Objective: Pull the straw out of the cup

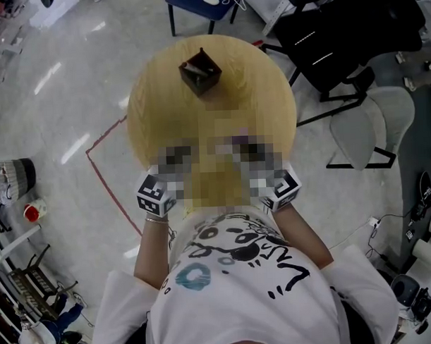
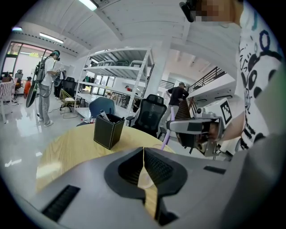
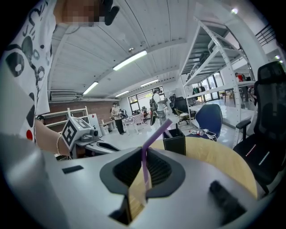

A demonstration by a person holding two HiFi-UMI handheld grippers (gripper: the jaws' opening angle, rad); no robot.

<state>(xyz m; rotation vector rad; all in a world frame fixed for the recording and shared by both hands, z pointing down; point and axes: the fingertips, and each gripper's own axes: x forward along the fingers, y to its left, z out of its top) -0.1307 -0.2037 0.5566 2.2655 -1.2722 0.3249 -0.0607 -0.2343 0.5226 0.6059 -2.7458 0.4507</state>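
Purple bent plastic straw (image 3: 145,167) is up off the surface, clamped in the right gripper (image 3: 143,150). Its dark ribbed fingers (image 3: 127,167) are closed hard on the straw's lower length, and the bent top leans away to the right above them. In the left gripper view the same straw (image 2: 166,137) hangs below the right gripper's body, out over the near edge of the round light wooden surface (image 2: 67,150).

Left gripper (image 2: 143,150) now: its fingers (image 2: 158,167) meet at the tips, with only a thin slit below. In that slit sits something pale and see-through, probably the thin wall of the pale translucent cup (image 2: 145,181), though too little shows to be sure.

From the head view, both forearms are bent in close to the white printed T-shirt (image 1: 240,273). The two grippers are held side by side, near each other, at the near rim of the surface, with their marker cubes facing up. The fingertips are lost under a mosaic patch there.

Further out, a black square pen holder (image 1: 200,72) stands alone toward the far side of the surface, well apart from both grippers.
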